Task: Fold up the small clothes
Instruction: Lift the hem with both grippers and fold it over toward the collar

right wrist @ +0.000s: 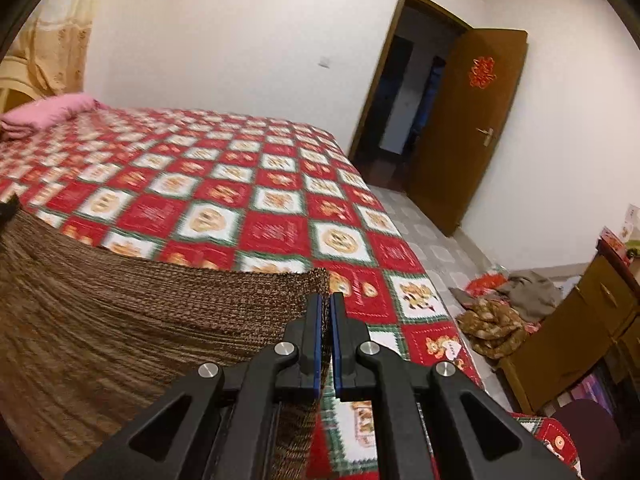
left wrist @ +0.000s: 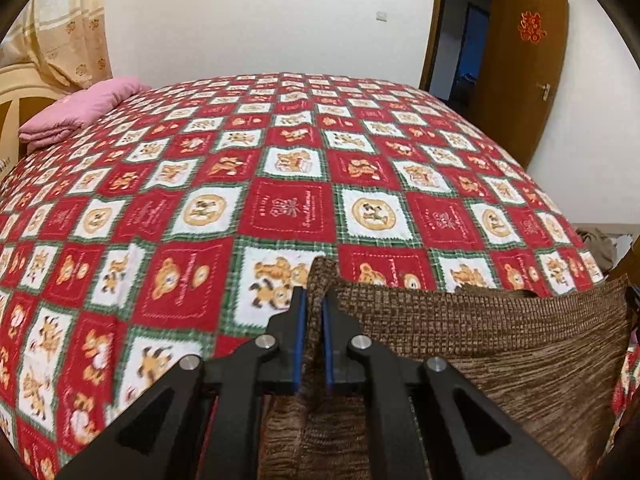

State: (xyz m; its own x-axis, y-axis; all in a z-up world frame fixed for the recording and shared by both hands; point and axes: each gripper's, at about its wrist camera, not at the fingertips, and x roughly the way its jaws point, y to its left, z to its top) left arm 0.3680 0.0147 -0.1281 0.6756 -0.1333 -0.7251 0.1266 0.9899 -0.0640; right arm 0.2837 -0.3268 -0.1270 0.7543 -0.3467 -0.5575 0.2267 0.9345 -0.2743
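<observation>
A brown knitted garment (left wrist: 480, 340) is held stretched over the near edge of the bed (left wrist: 280, 200), so that it can be laid flat. Its left corner is clamped by the left gripper (left wrist: 314, 300), its right corner by the right gripper (right wrist: 326, 304).

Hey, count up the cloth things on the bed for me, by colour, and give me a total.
Brown garment, held by the left gripper and right gripper: 1
Pink folded bedding: 1
Red checked bedspread: 1
Total: 3
</observation>
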